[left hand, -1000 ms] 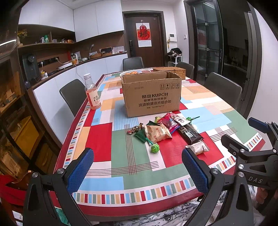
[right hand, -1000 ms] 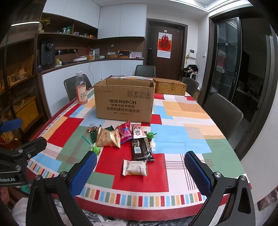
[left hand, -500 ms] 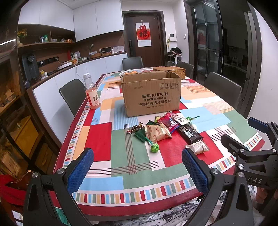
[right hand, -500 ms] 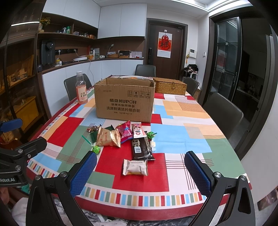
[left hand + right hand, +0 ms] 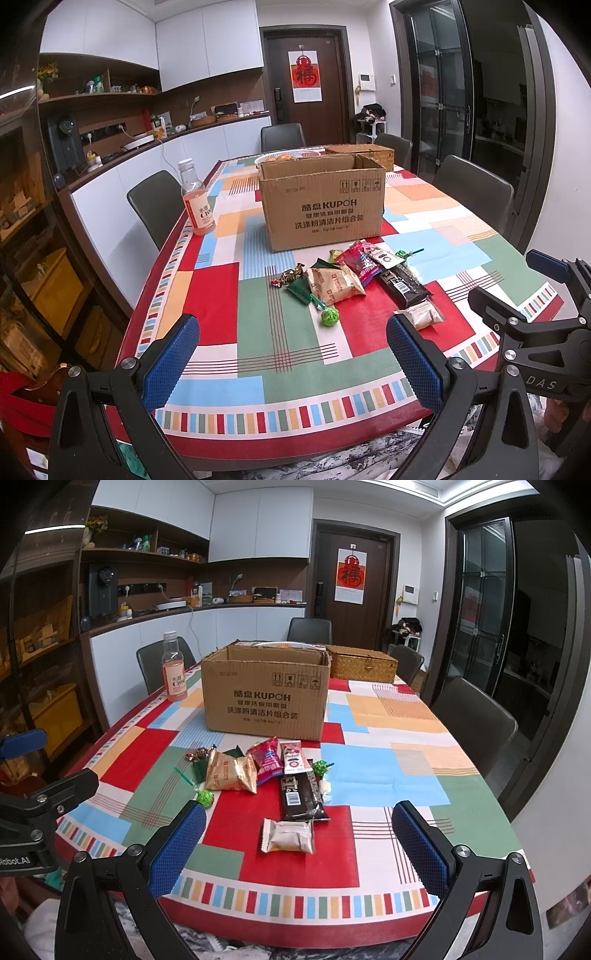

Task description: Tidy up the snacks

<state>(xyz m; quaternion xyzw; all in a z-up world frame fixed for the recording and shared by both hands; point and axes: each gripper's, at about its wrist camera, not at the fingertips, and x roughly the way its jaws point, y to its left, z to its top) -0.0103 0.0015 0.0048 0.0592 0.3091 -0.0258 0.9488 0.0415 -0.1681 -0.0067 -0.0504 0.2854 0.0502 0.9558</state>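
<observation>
Several snacks lie in front of an open cardboard box (image 5: 321,206) (image 5: 266,694): a tan bag (image 5: 334,284) (image 5: 231,771), a red packet (image 5: 360,260) (image 5: 267,760), a dark chocolate bar (image 5: 404,286) (image 5: 301,797), a small white-brown pack (image 5: 421,317) (image 5: 290,836), a green lollipop (image 5: 328,316) (image 5: 205,797) and wrapped candies (image 5: 288,275). My left gripper (image 5: 291,358) is open and empty at the table's near edge. My right gripper (image 5: 299,845) is open and empty, with the white-brown pack between and just beyond its fingertips.
A pink drink bottle (image 5: 197,201) (image 5: 174,674) stands at the table's left side. A wicker basket (image 5: 362,664) sits behind the box. Grey chairs (image 5: 151,206) (image 5: 472,720) ring the colourful tablecloth (image 5: 280,362). Each gripper shows in the other's view.
</observation>
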